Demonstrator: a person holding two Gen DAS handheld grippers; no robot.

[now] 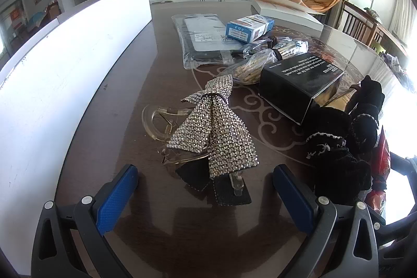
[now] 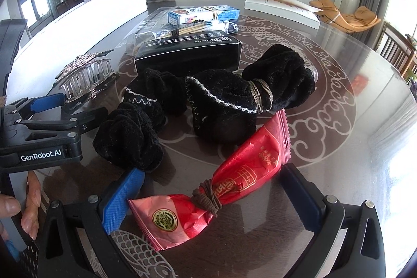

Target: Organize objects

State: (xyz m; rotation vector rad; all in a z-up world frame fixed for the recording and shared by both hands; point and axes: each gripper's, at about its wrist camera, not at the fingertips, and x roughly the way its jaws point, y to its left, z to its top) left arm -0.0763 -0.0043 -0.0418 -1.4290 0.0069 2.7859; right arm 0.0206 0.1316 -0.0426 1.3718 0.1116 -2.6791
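Rhinestone bow hair claw (image 1: 213,127) lies on the dark glass-topped table (image 1: 161,48), just ahead of my left gripper (image 1: 206,189) and roughly centred between its two blue pads, which stand wide apart and touch nothing. The clear plastic claw part sticks out toward the left of the bow, and its lower tip reaches in between my fingers. To the left of it all stands a long white board (image 1: 65,64) along the table's edge. Farther back sit a clear plastic bag (image 1: 203,41), a blue and white carton (image 1: 249,26) and bundled sticks in plastic wrap (image 1: 256,64). Right of the claw lies a black box (image 1: 299,85), then black velvet scrunchies (image 1: 341,137) bound together.

In my right wrist view the scrunchies (image 2: 208,100) lie ahead, and red snack packets (image 2: 221,186) tied with a brown elastic band sit between the fingers of my right gripper (image 2: 211,197). Those jaws are spread wide too; the left pad looks to be just at the packet's corner, the right pad clear of it. My left gripper (image 2: 52,106) shows at the left edge beside the hair claw (image 2: 86,77).
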